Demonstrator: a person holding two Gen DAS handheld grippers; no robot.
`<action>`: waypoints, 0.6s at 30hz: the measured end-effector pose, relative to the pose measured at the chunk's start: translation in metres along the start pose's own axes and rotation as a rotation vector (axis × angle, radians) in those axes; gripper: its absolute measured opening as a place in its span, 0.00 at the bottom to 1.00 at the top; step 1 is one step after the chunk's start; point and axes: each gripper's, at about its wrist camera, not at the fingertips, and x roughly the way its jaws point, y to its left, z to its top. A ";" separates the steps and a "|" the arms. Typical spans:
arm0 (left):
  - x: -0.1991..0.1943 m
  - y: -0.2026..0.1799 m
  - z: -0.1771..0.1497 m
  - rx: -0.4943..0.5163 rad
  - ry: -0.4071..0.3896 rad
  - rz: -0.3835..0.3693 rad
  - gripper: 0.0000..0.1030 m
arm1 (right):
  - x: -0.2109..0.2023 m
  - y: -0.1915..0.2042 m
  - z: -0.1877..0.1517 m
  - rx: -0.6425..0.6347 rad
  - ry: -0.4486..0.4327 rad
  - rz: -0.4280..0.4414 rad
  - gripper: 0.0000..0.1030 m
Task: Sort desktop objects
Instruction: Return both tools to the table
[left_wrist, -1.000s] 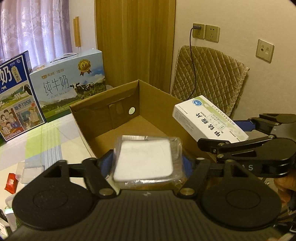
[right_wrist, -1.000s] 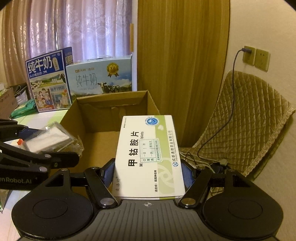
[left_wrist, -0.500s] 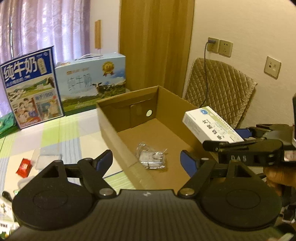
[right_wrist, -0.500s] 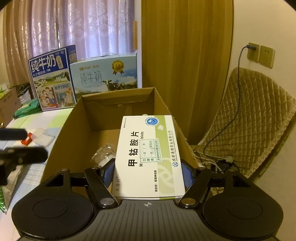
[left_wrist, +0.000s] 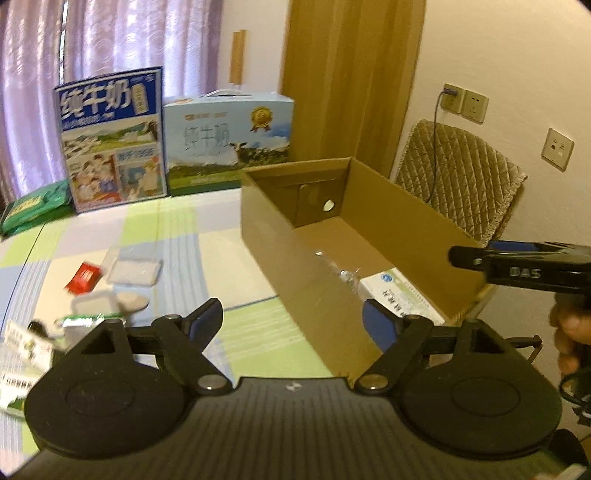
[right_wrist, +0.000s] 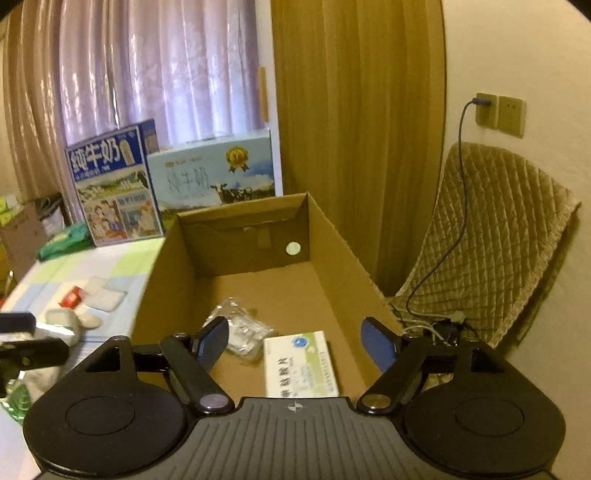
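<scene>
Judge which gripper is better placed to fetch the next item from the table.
Left. The left gripper is open over the table by the white packets; the right gripper, also open, hangs over the cardboard box.

White medicine box (right_wrist: 301, 365) and seemingly plastic packet (right_wrist: 242, 332) lie in carton (right_wrist: 332, 236).

The cardboard box (right_wrist: 332, 258) is plain brown, with a pale round spot on its far wall. Inside it lies a white medicine box (right_wrist: 301, 363) with a green band, blue round logo and dark print, beside a clear, glinting plastic packet (right_wrist: 242, 332). Left of the cardboard box, the tablecloth (left_wrist: 177, 236) is checked in pale green, lilac and white; on it lies a red sachet (left_wrist: 83, 277). Behind stand a dark blue milk carton (left_wrist: 110, 138) and a sky-blue milk case (left_wrist: 229, 138) with a gold medal.
</scene>
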 end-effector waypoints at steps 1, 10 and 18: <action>-0.004 0.003 -0.002 -0.007 0.002 0.004 0.79 | -0.008 0.004 -0.003 0.002 -0.009 0.004 0.77; -0.056 0.038 -0.033 -0.074 0.006 0.091 0.86 | -0.056 0.050 -0.037 0.027 0.011 0.085 0.91; -0.101 0.074 -0.072 -0.131 0.020 0.184 0.96 | -0.066 0.096 -0.082 -0.011 0.148 0.178 0.98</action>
